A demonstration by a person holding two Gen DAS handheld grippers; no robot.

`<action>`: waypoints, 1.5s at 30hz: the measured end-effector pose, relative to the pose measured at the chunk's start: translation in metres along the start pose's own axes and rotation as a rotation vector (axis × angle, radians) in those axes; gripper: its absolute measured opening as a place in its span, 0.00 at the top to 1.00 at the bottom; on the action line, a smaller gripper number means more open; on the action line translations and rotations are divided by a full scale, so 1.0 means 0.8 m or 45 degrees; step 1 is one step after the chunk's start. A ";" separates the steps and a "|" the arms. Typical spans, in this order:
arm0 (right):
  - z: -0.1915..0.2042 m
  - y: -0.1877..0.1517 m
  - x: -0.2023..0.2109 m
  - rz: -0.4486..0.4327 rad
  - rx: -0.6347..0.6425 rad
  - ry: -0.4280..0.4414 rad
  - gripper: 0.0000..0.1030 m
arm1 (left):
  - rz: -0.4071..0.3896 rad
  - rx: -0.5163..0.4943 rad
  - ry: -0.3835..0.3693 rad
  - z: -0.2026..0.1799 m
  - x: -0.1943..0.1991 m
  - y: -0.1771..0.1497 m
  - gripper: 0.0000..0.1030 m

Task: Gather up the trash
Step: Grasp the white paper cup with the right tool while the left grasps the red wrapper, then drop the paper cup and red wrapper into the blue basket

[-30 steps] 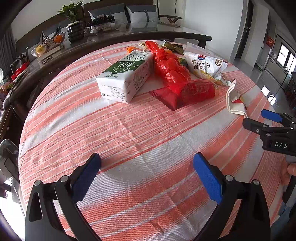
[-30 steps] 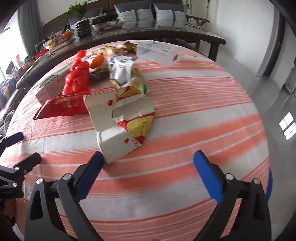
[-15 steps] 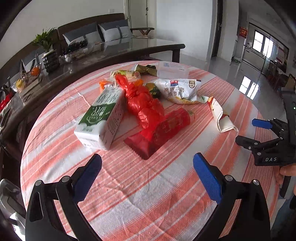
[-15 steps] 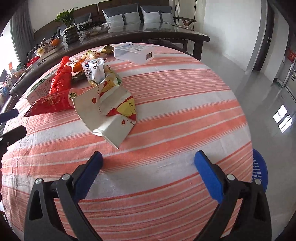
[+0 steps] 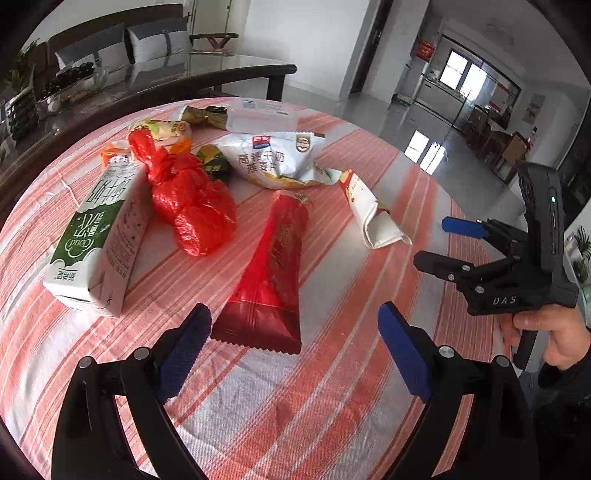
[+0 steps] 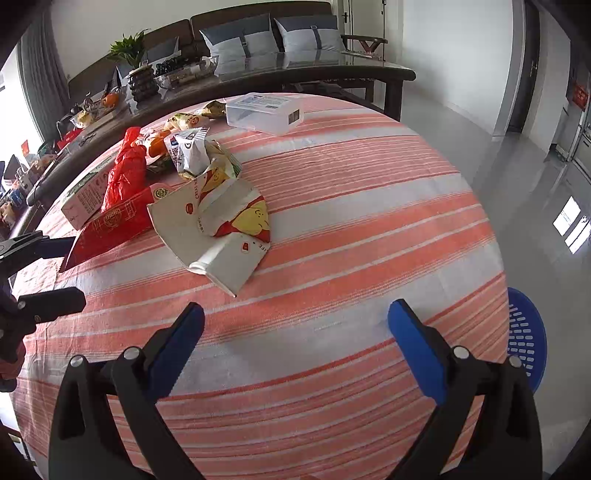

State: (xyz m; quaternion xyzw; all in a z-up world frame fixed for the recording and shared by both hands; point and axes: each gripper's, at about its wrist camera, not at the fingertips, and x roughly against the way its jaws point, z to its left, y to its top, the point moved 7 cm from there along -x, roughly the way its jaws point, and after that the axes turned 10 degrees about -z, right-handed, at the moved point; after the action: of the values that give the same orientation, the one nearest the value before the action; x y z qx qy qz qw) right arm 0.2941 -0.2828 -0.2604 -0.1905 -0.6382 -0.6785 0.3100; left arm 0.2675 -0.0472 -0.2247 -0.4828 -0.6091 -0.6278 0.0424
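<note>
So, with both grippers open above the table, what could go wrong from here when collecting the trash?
1. The red wrapper lies flat on the striped tablecloth, directly ahead of the left gripper; closing on it may pinch the cloth too.
2. The blue basket sits beyond the table edge, partly hidden, so a drop may miss.
3. The right gripper hovers close by; both arms may collide.

Domestic living and dining area. Evidence: wooden sofa [image 6: 258, 33] with grey cushions [image 6: 240, 37], potted plant [image 6: 129, 48], glass-topped table [image 6: 295, 66] carrying fruit bowls, striped cloth on round tabletop [image 6: 351, 221], tiled floor [image 6: 517, 147], blue plastic basket [image 6: 526, 332].
</note>
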 end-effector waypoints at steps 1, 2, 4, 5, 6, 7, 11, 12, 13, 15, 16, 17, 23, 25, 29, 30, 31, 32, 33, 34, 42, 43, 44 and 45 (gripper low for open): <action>0.000 0.000 0.001 -0.004 -0.007 0.007 0.06 | -0.019 0.025 0.014 0.004 0.000 0.006 0.12; -0.001 0.000 0.001 -0.006 -0.011 0.010 0.06 | -0.026 0.029 0.032 0.007 -0.004 0.011 0.12; 0.001 0.000 0.003 -0.004 -0.009 0.018 0.06 | -0.003 -0.011 0.078 0.006 -0.016 0.019 0.12; 0.004 -0.001 0.004 0.005 -0.010 0.040 0.06 | 0.016 -0.050 0.097 0.004 -0.024 0.021 0.13; 0.010 -0.002 0.006 0.017 -0.022 0.088 0.06 | 0.039 -0.089 0.112 0.002 -0.032 0.021 0.22; 0.020 -0.001 0.008 0.029 -0.028 0.154 0.07 | 0.069 -0.113 0.122 0.001 -0.039 0.019 0.38; 0.050 0.007 -0.004 0.060 0.132 0.176 0.08 | 0.080 -0.106 0.146 -0.004 -0.028 0.010 0.62; 0.052 0.006 -0.012 0.079 0.163 0.172 0.12 | 0.083 -0.075 0.138 -0.007 -0.022 0.007 0.62; 0.050 0.008 -0.017 0.068 0.191 0.151 0.15 | 0.084 -0.053 0.136 -0.010 -0.015 0.001 0.62; 0.037 0.014 -0.020 0.062 0.228 0.107 0.27 | 0.088 -0.044 0.143 -0.019 -0.001 -0.013 0.62; 0.023 0.017 -0.020 0.065 0.217 0.064 0.27 | 0.091 -0.043 0.140 -0.025 0.004 -0.020 0.61; 0.007 0.019 -0.019 0.072 0.196 0.014 0.27 | 0.092 -0.042 0.131 -0.031 0.009 -0.025 0.61; -0.012 0.031 0.020 0.042 0.182 -0.006 0.26 | 0.051 -0.079 0.131 -0.042 0.020 -0.023 0.32; 0.015 0.036 0.030 0.023 0.176 0.101 0.26 | 0.054 -0.083 0.153 -0.036 0.015 -0.017 0.32; 0.065 0.047 0.011 0.051 0.205 0.190 0.26 | 0.075 -0.080 0.183 -0.021 0.006 -0.010 0.36; 0.071 0.049 0.000 0.060 0.201 0.178 0.27 | 0.093 -0.078 0.184 -0.019 0.002 -0.010 0.43; 0.073 0.050 -0.011 0.075 0.198 0.153 0.29 | 0.114 -0.077 0.180 -0.019 -0.002 -0.013 0.49; 0.073 0.051 -0.022 0.093 0.198 0.126 0.42 | 0.120 -0.091 0.193 -0.019 -0.006 -0.013 0.50; 0.071 0.050 -0.032 0.111 0.197 0.115 0.58 | 0.121 -0.114 0.208 -0.021 -0.006 -0.013 0.60; 0.069 0.050 -0.038 0.126 0.186 0.118 0.70 | 0.123 -0.126 0.209 -0.024 -0.006 -0.013 0.70; 0.020 0.070 0.030 0.012 0.018 0.249 0.94 | 0.043 0.000 0.078 -0.059 -0.001 0.001 0.84; 0.009 0.072 0.038 0.003 -0.004 0.260 0.94 | 0.037 0.012 0.055 -0.069 -0.003 0.005 0.85; -0.003 0.075 0.045 -0.005 -0.031 0.272 0.94 | 0.032 0.015 0.035 -0.080 -0.006 0.011 0.85; -0.019 0.078 0.053 -0.015 -0.063 0.275 0.94 | 0.027 0.008 0.018 -0.093 -0.009 0.017 0.85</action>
State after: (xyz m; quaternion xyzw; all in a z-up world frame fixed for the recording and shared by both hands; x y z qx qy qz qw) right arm 0.3064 -0.3046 -0.1873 -0.1200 -0.5852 -0.7125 0.3682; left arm 0.2387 -0.1146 -0.2044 -0.4845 -0.6057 -0.6287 0.0549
